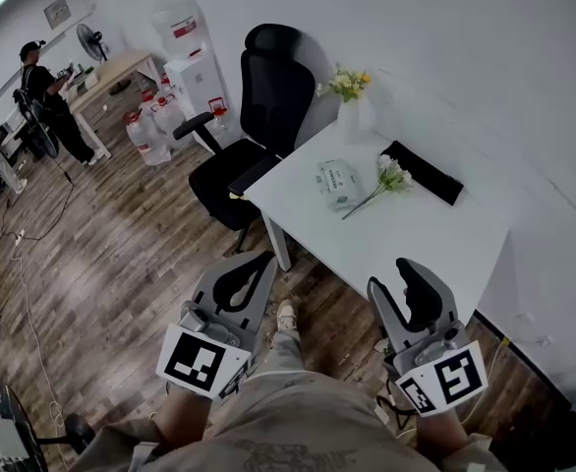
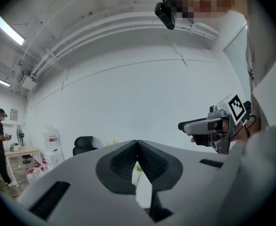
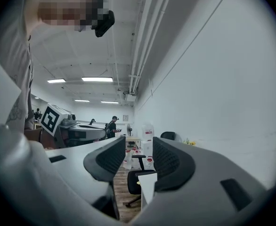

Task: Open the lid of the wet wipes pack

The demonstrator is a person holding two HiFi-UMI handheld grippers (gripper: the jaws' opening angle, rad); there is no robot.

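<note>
When locating the wet wipes pack [image 1: 339,182], look to the middle of the white table [image 1: 416,249], well ahead of both grippers and between neither pair of jaws. Read the left gripper [image 2: 137,145] as closed, pad tips touching, nothing clamped. Read the right gripper [image 3: 132,149] as parted, with only floor and a black office chair [image 3: 137,180] behind the gap. Identify the pack as a soft, pale, rounded pouch lying flat, just beside a cut flower stem [image 1: 378,185]. Note smooth grey jaw shells and black ribbed pads [image 3: 110,159].
</note>
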